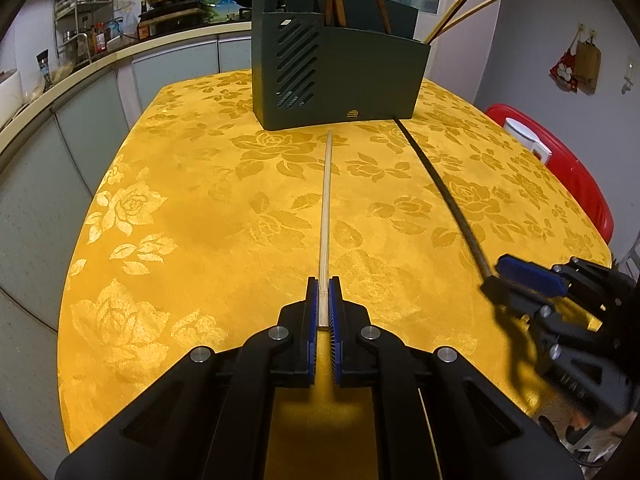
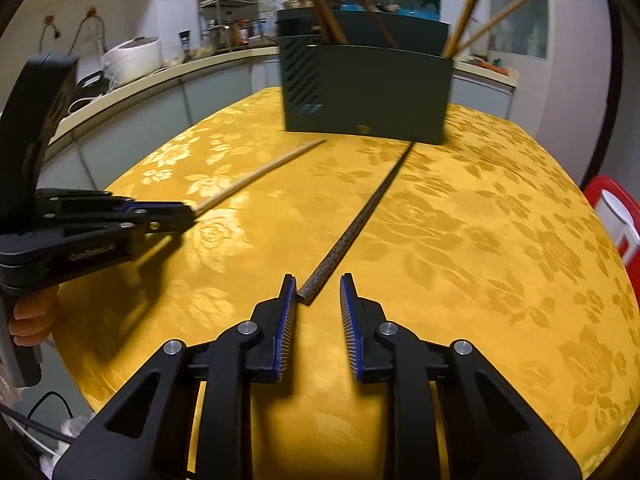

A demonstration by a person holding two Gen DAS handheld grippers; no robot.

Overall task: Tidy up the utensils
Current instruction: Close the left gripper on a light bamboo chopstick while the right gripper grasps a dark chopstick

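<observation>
My left gripper (image 1: pixel 324 286) is shut on the near end of a pale bamboo chopstick (image 1: pixel 326 200), which lies along the yellow floral tablecloth (image 1: pixel 180 220) and points at the dark green utensil holder (image 1: pixel 340 68). The right wrist view shows the same gripper (image 2: pixel 192 212) and chopstick (image 2: pixel 260 172) at the left. A dark chopstick (image 2: pixel 360 212) lies to its right, its far tip at the holder (image 2: pixel 368 92). My right gripper (image 2: pixel 318 284) is open around its near end, which rests against the left pad (image 2: pixel 289 312) with a gap to the other pad. Several chopsticks stand in the holder.
A kitchen counter (image 1: pixel 60 80) with cookware curves along the left and back. A red stool (image 1: pixel 568 168) carrying a white object stands off the table's right edge. A hand (image 2: pixel 32 316) grips the left tool's handle. A thin pale stick (image 1: pixel 428 432) shows under my left gripper.
</observation>
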